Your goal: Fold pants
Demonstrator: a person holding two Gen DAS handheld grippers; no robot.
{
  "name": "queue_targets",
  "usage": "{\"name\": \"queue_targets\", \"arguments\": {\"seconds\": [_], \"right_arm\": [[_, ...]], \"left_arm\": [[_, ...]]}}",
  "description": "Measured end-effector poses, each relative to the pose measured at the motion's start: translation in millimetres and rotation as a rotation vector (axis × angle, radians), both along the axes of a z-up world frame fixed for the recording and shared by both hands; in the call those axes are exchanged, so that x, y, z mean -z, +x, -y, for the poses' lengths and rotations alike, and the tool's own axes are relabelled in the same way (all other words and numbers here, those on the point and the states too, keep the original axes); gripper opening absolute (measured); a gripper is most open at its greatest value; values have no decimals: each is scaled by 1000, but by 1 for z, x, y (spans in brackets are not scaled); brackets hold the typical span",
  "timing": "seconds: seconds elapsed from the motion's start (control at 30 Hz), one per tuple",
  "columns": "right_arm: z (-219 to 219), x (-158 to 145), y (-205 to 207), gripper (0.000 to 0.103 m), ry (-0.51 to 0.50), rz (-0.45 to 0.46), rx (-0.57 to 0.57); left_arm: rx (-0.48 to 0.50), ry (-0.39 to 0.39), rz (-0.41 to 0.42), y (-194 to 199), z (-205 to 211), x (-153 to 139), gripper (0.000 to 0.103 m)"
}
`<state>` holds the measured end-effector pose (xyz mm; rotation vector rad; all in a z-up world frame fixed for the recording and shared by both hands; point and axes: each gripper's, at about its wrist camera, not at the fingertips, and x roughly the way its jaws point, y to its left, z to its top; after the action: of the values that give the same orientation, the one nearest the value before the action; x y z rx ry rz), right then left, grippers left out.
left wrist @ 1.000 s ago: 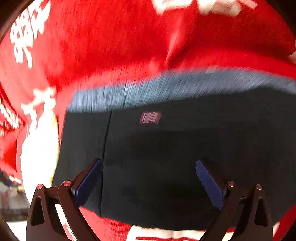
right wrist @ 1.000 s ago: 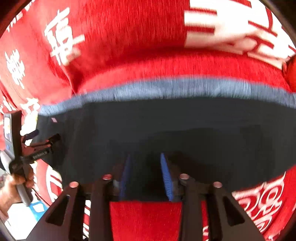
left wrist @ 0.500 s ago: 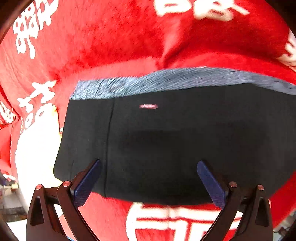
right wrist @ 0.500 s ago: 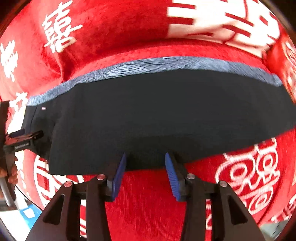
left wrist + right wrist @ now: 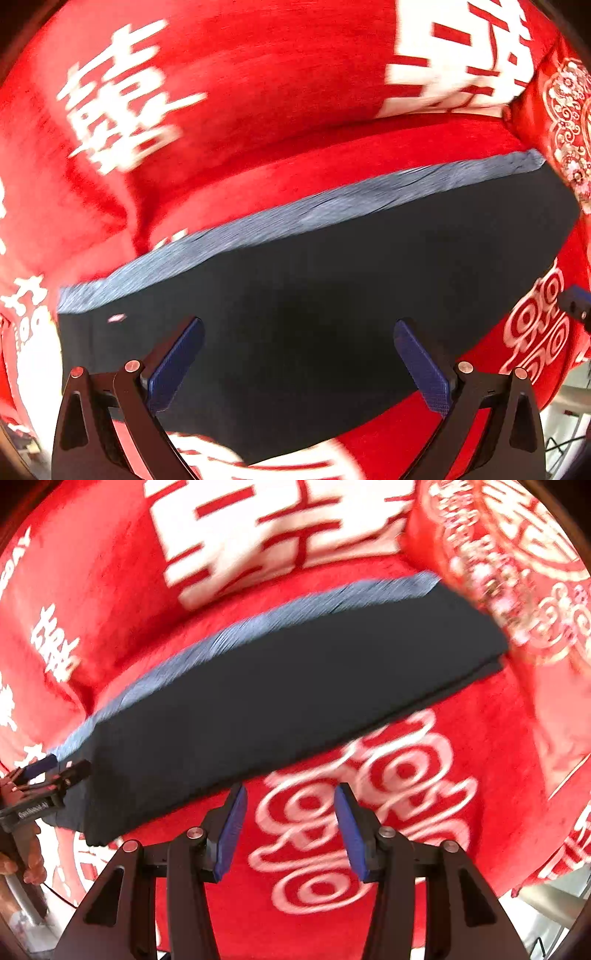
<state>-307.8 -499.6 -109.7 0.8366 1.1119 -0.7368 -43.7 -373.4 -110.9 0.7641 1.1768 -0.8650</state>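
Note:
The dark navy pants [image 5: 314, 295] lie folded flat on a red blanket, with a lighter blue-grey band [image 5: 295, 218] along their far edge. They also show in the right wrist view [image 5: 280, 686]. My left gripper [image 5: 297, 356] is wide open above the pants' near part, empty. My right gripper [image 5: 288, 823] is open and empty, over the red blanket just off the pants' near edge. The left gripper also shows in the right wrist view [image 5: 55, 773] at the pants' left end.
The red blanket [image 5: 424, 794] with white characters and swirl patterns covers the whole surface. A patterned red cushion [image 5: 569, 122] sits at the pants' right end. The blanket's edge and a pale floor show at lower right [image 5: 554, 897].
My right gripper has let go of the pants, opened and drawn back off their near edge. My left gripper has stayed open and shifted rightward along the pants.

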Motion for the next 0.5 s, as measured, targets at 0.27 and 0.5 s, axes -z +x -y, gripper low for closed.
{"name": "queue_targets", "arguments": {"seconds": [0.27, 0.5], "right_arm": [[119, 11, -6, 47, -82, -36, 21], [199, 44, 13, 47, -92, -65, 6]], "left_arm": [[-18, -27, 14, -50, 109, 13, 103], [-60, 37, 29, -51, 140, 60, 103]]}}
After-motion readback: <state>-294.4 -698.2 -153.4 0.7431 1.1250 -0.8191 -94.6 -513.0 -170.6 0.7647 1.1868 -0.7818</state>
